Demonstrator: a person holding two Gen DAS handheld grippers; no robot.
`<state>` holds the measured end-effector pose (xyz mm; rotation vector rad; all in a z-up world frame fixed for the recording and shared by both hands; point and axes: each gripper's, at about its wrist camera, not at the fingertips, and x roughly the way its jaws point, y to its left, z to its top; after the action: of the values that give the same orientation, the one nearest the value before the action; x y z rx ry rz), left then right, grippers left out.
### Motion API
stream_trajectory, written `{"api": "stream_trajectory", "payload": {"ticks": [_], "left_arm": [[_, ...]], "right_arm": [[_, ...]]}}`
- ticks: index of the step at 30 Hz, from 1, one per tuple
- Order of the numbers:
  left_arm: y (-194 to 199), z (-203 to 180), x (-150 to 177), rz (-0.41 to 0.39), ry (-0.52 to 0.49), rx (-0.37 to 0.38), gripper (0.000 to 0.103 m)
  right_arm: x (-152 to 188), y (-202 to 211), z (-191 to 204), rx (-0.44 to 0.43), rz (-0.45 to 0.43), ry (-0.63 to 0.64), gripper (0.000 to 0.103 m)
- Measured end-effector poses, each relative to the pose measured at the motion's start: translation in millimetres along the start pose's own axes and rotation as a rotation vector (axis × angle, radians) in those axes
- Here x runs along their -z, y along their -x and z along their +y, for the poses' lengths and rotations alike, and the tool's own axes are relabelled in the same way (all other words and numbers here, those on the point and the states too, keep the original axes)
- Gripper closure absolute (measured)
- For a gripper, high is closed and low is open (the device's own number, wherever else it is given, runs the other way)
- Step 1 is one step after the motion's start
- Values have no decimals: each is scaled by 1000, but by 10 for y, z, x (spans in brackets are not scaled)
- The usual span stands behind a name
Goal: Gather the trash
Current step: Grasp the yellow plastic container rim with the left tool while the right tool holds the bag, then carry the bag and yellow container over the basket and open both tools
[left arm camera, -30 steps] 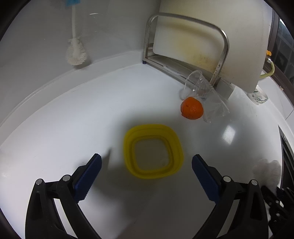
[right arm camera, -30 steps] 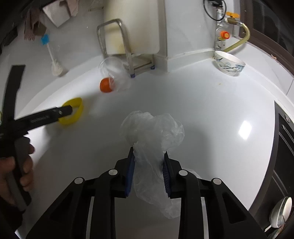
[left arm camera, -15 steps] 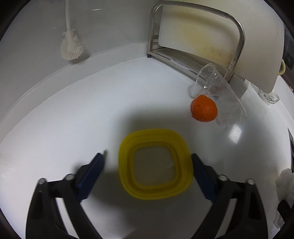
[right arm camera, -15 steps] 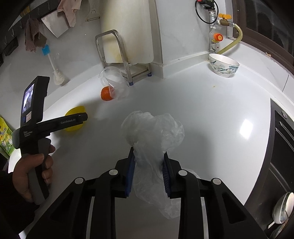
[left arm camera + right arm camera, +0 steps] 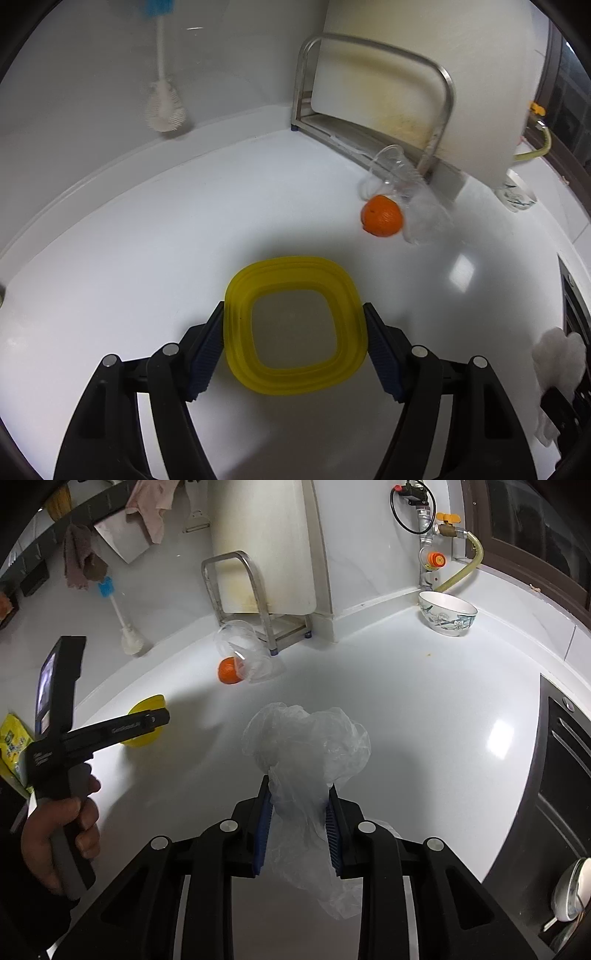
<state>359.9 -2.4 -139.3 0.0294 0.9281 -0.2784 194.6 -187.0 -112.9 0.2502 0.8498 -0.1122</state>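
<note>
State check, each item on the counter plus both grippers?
left gripper: jaws around the yellow container, pads at its sides
yellow container: collapsed flat, on the counter, empty
right gripper: shut on plastic bag
plastic bag: crumpled, held off the counter
plastic cup: lying on its side, touching the orange
orange: whole, on the counter
bowl: upright

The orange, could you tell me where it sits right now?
In the left wrist view the orange lies on the counter upper right, against the tipped clear cup by the metal rack.
</note>
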Motion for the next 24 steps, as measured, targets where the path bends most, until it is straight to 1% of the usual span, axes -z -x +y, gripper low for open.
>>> {"api": "stream_trajectory", "payload": {"ticks": [6,11,18,24], "left_arm": [[503,-90,215,-32,-25,3,34],[945,-243,482,-50,-34,2,34],[1479,-563,945,-57,-36,-7,34],[1821,-856,1426,-38,-28,-6,34]], "right_arm": [[147,298,54,-43,-4,9,77],[318,618,49,-87,-2,31,78],[666,1090,-108,-138,19,62,78],[1046,1467,-277,-176,53,90,78]]}}
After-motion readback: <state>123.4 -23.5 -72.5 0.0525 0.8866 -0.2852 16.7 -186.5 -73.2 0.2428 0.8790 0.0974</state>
